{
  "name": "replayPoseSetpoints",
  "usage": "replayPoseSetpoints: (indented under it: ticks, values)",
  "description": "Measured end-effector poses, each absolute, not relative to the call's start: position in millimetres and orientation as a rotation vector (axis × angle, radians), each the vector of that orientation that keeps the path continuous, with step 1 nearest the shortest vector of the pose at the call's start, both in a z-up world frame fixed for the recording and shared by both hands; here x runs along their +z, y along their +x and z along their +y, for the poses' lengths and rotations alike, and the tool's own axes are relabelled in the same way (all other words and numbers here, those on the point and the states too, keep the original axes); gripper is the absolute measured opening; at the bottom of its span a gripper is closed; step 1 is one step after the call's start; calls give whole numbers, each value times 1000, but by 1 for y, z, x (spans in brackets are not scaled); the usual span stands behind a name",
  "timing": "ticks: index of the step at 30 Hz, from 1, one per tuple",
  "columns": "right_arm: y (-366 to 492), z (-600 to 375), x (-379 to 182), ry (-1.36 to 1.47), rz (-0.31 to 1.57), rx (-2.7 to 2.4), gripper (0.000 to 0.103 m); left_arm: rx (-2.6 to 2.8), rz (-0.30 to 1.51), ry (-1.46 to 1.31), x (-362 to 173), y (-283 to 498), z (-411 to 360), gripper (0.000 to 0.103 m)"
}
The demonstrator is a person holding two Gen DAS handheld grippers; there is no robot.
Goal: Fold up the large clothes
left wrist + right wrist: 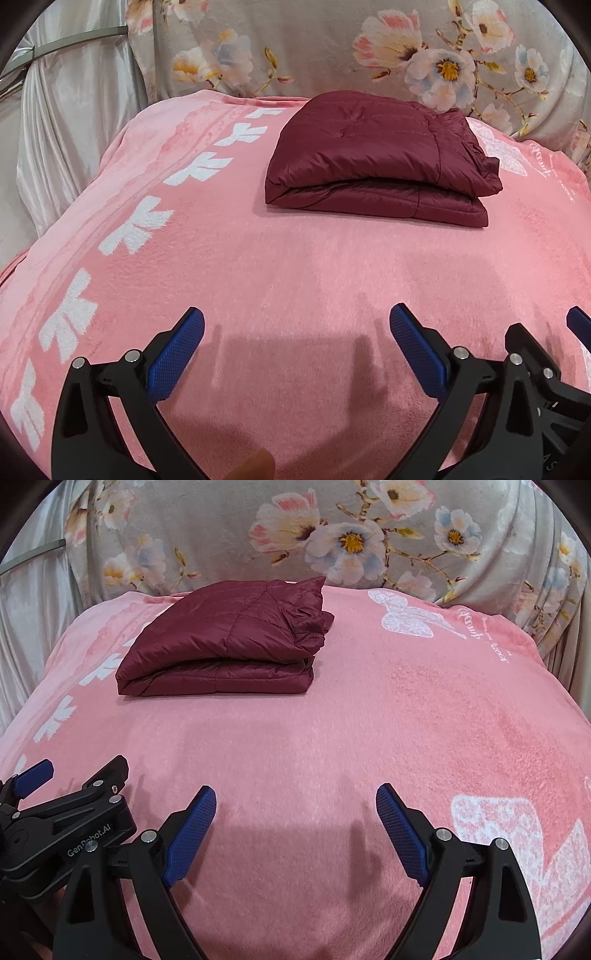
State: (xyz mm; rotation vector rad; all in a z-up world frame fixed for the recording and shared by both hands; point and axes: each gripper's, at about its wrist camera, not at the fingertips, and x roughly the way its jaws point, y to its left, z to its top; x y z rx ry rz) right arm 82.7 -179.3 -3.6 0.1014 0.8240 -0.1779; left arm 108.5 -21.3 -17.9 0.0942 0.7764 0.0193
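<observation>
A bedroom at home, by all we can see.

We look across a bed spread with a fleecy pink blanket (258,266) printed with white leaf shapes and a butterfly. Behind it hangs a grey cloth with large pink and white flowers (332,542), and pale satin drapery (74,122) falls at the left. A folded maroon quilted jacket (373,162) lies on the blanket.

- A fluffy pink blanket with white leaf and butterfly prints (295,266) covers the bed.
- A grey flower-printed cloth (229,542) hangs behind.
- Pale satin drapery (74,122) at left.
</observation>
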Motion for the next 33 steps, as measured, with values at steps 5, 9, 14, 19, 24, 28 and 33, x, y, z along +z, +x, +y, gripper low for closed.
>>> replayPoseSetpoints:
  ticks: [5, 9, 14, 19, 24, 28, 33]
  values:
    - [82, -180, -3, 100, 824, -179, 86, 21, 776, 95, -18, 108, -22, 98]
    - [82, -181, -3, 99, 822, -181, 86, 20, 775, 96, -18, 109, -22, 98]
    - [80, -178, -2, 98, 817, -191, 86, 19, 775, 95, -18, 108, -22, 98]
    - [81, -178, -3, 98, 817, -190, 86, 19, 774, 95, -17, 109, -21, 98]
    - [81, -179, -2, 102, 821, -197, 86, 19, 774, 99, -17, 109, -22, 98]
    - [80, -180, -1, 111, 821, -202, 86, 18, 771, 109, -16, 109, -21, 98]
    - [80, -181, 0, 108, 814, -201, 86, 19, 769, 110, -17, 110, -20, 98]
